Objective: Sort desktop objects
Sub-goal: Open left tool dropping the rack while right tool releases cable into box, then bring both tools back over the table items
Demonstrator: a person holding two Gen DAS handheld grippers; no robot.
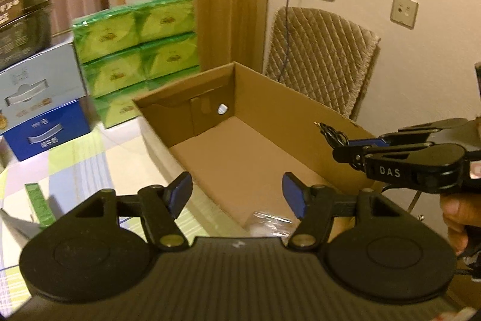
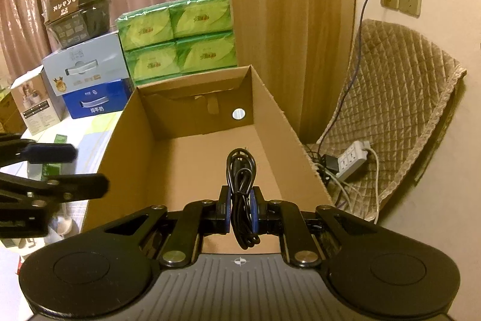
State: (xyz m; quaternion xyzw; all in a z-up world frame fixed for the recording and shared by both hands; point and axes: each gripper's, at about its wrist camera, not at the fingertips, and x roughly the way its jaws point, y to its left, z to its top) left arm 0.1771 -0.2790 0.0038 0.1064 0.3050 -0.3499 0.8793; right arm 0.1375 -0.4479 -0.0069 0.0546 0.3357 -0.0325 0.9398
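An open cardboard box (image 1: 270,116) (image 2: 270,107) stands on the table in front of both grippers. My right gripper (image 2: 240,211) is shut on a coiled black cable (image 2: 242,170) and holds it above the near end of the box. In the left wrist view that gripper (image 1: 341,148) comes in from the right with the cable (image 1: 332,134) over the box's right wall. My left gripper (image 1: 237,194) is open and empty above the box's near left wall. A clear plastic wrapper (image 1: 269,223) lies in the box's near corner.
Green tissue packs (image 1: 135,50) (image 2: 177,35) are stacked behind the box, with blue and grey boxes (image 1: 42,107) (image 2: 87,80) to their left. A green pack (image 1: 39,203) lies on the checked tablecloth. A quilted chair (image 1: 318,56) (image 2: 399,98) and a power strip (image 2: 351,160) are at the right.
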